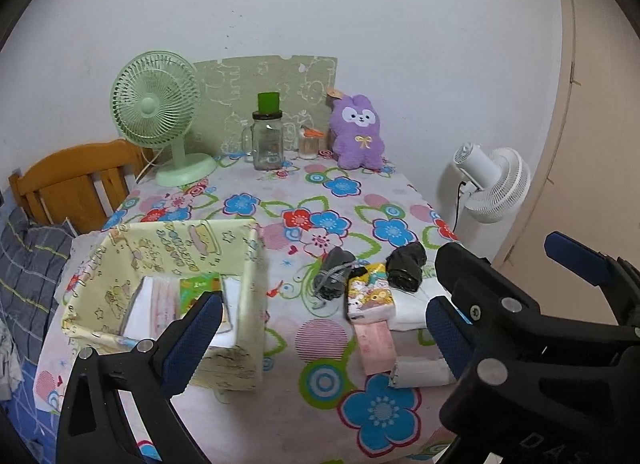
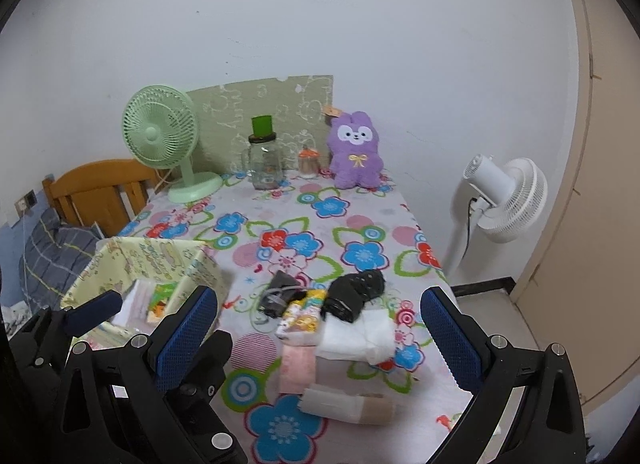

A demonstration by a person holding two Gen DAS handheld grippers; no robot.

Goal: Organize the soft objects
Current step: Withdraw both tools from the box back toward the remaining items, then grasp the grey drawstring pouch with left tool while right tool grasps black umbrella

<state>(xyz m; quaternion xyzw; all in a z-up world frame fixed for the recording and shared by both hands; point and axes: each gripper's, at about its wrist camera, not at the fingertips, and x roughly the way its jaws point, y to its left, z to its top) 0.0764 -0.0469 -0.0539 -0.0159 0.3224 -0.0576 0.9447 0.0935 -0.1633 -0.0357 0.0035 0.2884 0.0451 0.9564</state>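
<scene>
A pale yellow fabric box point(image 1: 120, 264) sits at the table's left front and holds tissue packs; it also shows in the right wrist view point(image 2: 120, 260). Beside it lie soft items: a grey sock roll point(image 1: 334, 274), a black roll point(image 1: 406, 266), a cartoon tissue pack point(image 1: 370, 298), a pink pack point(image 1: 376, 346), folded white cloth point(image 2: 360, 334) and a white-and-tan roll point(image 2: 346, 404). My left gripper point(image 1: 320, 328) is open and empty above the box's right wall. My right gripper point(image 2: 320, 328) is open and empty, hovering over the pile.
A purple plush bunny point(image 1: 358, 132), a glass jar with green lid point(image 1: 267, 140), a small orange-lidded jar point(image 1: 310, 144) and a green desk fan point(image 1: 158, 116) stand at the table's back. A white floor fan point(image 1: 492, 184) stands right of the table. A wooden chair point(image 1: 76, 184) is at left.
</scene>
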